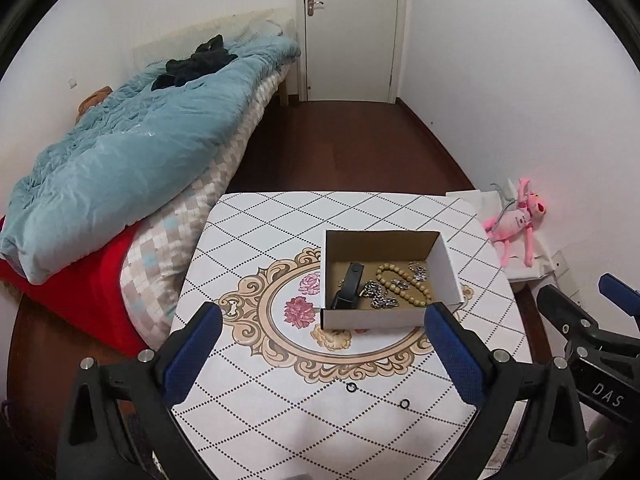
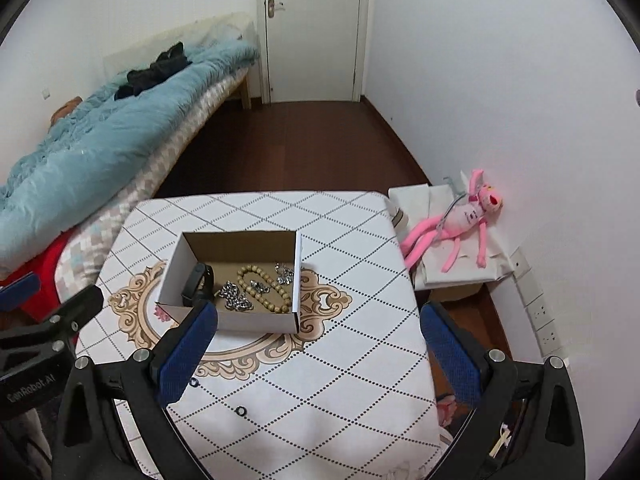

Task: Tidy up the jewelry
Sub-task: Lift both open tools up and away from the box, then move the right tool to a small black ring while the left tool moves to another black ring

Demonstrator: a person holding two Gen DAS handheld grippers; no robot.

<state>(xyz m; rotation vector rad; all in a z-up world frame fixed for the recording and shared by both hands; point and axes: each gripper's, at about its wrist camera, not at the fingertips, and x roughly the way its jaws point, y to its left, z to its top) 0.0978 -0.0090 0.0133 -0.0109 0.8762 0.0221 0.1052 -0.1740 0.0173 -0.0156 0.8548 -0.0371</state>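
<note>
From the left wrist, the left gripper [image 1: 322, 344] hovers low over the table [image 1: 248, 432], blue-padded jaws spread wide and empty. Just past them sits the open cardboard box [image 1: 374, 318], holding a black band [image 1: 349, 290], wooden beads [image 1: 404, 284] and a silver chain [image 1: 380, 298]. Two small black rings [image 1: 351, 387] lie on bare patterned cloth nearer the camera.

From the right wrist, the right gripper [image 2: 318, 354] likewise gapes empty, its right finger beyond the table's edge.

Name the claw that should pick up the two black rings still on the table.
Left, probably. Both rings lie between the open left claw fingers; in the right wrist view they sit beside the right claw left finger, off-centre.
</note>
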